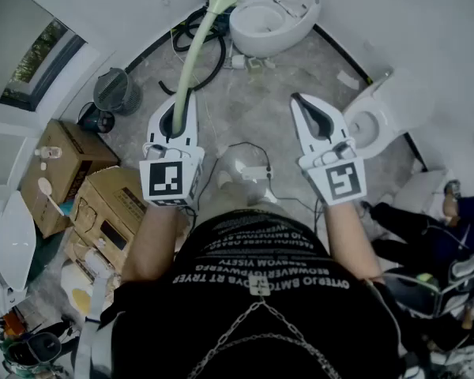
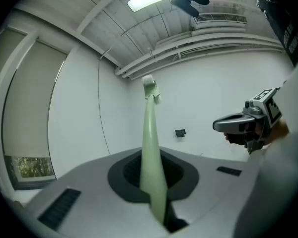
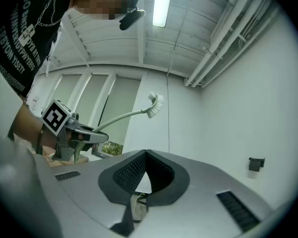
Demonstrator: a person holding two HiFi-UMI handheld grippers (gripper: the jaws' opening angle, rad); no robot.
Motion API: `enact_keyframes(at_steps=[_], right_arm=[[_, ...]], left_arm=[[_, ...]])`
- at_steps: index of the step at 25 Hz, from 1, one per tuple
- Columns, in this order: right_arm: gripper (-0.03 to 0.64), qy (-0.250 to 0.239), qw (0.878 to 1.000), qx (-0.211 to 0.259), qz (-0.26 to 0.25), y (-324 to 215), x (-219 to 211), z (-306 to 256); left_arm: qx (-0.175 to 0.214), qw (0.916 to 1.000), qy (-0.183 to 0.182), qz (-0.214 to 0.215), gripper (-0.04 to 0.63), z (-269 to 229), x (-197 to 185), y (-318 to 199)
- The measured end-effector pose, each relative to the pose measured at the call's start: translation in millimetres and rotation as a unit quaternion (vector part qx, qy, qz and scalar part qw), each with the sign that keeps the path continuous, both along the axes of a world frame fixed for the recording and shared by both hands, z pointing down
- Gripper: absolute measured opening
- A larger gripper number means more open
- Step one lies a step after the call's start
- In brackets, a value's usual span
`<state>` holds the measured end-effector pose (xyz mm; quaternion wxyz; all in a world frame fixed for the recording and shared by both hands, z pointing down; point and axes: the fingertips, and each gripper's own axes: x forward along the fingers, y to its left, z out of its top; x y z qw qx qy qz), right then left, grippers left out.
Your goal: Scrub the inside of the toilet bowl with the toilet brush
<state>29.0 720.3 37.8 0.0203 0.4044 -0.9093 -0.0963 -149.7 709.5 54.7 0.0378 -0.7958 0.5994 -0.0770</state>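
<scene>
Two toilets, two boxes, one brush on a bare grey floor [image 1: 257, 113] between white walls.
One toilet [image 1: 262, 31] sits at the head view's upper middle, another [image 1: 377, 110] at right; two cardboard boxes [image 1: 67, 160] and one fan [image 1: 115, 91] at left. The left gripper [image 1: 179, 105] is clamped on the pale green toilet brush [image 1: 191, 63], which slants toward the upper toilet. The right gripper [image 1: 304, 105] has its jaws together on nothing. Only the right gripper view shows the white bristles [image 3: 155, 104].
</scene>
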Motion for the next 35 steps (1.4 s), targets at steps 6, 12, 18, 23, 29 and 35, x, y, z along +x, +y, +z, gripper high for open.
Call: enact_keyframes(at_steps=[6, 12, 18, 23, 29, 35], right_arm=[[0.003, -0.012, 1.000, -0.014, 0.000, 4, 20, 2], [0.003, -0.031, 0.999, -0.031, 0.014, -10, 28, 12], [0.003, -0.029, 0.999, -0.022, 0.022, -36, 4, 18], [0.003, -0.020, 0.999, -0.016, 0.038, -73, -18, 15], [0.003, -0.004, 0.998, -0.011, 0.059, -114, -44, 15], [0.003, 0.012, 0.998, -0.002, 0.066, -131, -76, 9]], left_arm=[[0.008, 0.9999, -0.005, -0.005, 0.002, 1, 14, 19], [0.004, 0.9998, -0.016, -0.005, 0.002, 6, 12, 9], [0.004, 0.9997, -0.022, 0.005, 0.002, 9, -6, -30], [0.012, 0.9997, -0.017, 0.010, 0.002, 8, -31, -72], [0.006, 0.9999, -0.010, 0.012, 0.002, 14, -70, -114], [0.003, 0.9998, 0.002, 0.021, 0.002, 21, -98, -138]])
